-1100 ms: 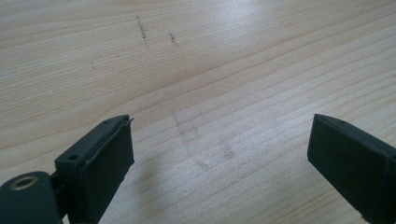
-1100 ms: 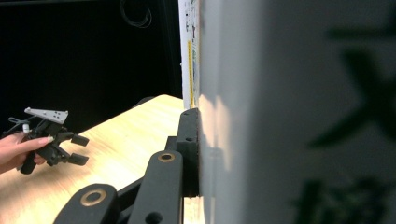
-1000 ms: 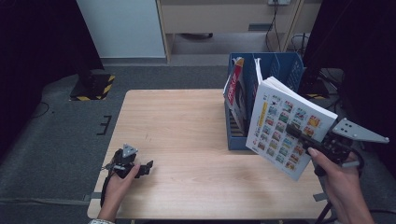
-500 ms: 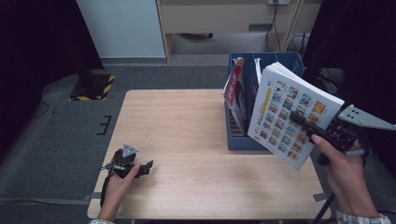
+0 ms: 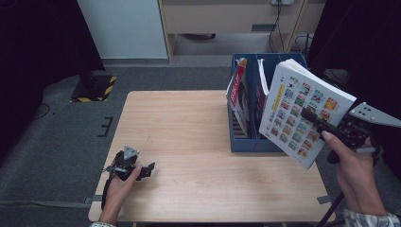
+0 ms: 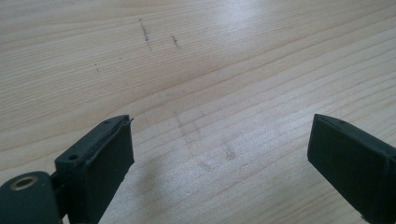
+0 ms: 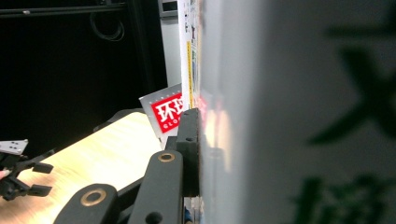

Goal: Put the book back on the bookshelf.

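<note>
Near the front left corner of the pale wooden surface (image 5: 189,137), the left gripper (image 5: 142,169) rests with its fingers spread, nothing between them. Past the right edge, the right gripper (image 5: 314,118) has its fingers pinching a thick white book with a grid of coloured pictures (image 5: 302,111), held tilted in the air just beside the blue plastic file box (image 5: 250,142) at the far right corner.

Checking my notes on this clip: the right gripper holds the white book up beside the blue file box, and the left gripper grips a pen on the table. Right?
Not quite. The left gripper grips nothing: the left gripper view shows its jaws open over bare table. The rest holds.
</note>
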The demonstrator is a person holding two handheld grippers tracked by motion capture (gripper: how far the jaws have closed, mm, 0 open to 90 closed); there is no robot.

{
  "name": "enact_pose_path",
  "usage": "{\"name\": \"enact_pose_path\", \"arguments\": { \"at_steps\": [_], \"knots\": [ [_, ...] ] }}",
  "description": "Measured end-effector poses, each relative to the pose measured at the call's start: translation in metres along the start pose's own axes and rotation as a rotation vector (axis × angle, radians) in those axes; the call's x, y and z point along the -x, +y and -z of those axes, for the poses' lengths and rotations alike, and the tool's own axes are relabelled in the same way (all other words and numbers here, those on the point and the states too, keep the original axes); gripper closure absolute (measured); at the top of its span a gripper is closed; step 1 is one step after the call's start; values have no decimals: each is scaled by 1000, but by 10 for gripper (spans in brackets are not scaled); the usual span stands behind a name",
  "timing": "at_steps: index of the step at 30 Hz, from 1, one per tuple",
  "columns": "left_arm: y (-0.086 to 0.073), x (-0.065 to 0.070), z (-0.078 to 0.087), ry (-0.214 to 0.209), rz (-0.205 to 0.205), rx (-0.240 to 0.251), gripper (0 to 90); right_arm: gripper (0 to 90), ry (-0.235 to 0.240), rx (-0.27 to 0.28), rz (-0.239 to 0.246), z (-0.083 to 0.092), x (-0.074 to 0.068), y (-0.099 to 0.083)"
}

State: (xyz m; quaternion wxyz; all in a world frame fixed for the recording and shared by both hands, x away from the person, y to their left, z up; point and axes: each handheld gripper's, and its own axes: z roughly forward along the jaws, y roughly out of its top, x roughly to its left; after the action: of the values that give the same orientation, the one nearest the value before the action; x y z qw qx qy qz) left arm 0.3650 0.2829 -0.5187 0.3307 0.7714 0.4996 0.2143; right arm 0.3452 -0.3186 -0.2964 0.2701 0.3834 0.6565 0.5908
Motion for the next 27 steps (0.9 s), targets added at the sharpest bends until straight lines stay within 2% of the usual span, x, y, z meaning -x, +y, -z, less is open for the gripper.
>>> {"name": "enact_pose_path", "arguments": {
  "at_steps": [8,12,19,25,27],
  "knots": [
    [0,0,0,1,-2,-1,67,740,-48,-2,0,7,10,-3],
    [0,0,-1,2,-2,-2,67,739,-93,-4,15,7,15,-4],
    [0,0,-1,5,-8,-5,67,739,-129,-3,6,8,22,-5],
    [0,1,-1,7,-14,-7,67,739,-197,-3,5,-1,28,-6],
    [0,1,-1,8,-13,-7,67,739,-207,-2,6,-3,29,-6]
  ]
}}
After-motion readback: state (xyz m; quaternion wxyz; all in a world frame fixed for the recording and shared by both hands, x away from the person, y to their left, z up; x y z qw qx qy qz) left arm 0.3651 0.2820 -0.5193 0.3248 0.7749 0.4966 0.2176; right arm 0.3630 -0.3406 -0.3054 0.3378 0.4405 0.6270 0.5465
